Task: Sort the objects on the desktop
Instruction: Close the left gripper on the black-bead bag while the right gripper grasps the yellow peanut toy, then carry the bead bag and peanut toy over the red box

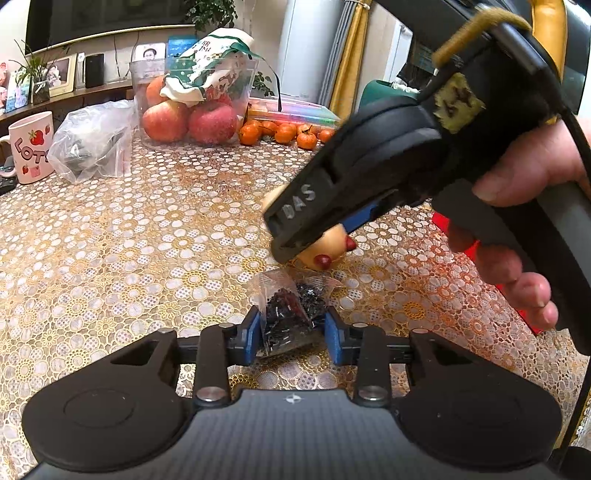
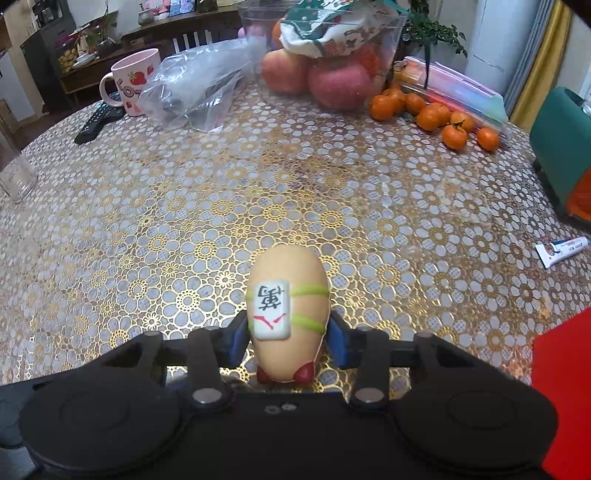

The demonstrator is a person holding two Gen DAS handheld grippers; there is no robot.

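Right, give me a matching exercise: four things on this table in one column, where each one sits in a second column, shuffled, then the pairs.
Things
1. small bag of dark bits
2. egg-shaped toy
3. apples
4. toothpaste tube

Places
A. in the clear tub at the far side
B. between the right gripper fingers
C. lying alone near the table's right edge
D. between the left gripper fingers

Pairs: 1-D, 2-B, 3-A, 4-C

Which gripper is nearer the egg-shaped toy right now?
Right. The right gripper has its fingers pressed on the egg-shaped toy's sides. The left gripper sits just short of it, closed on a small clear packet.
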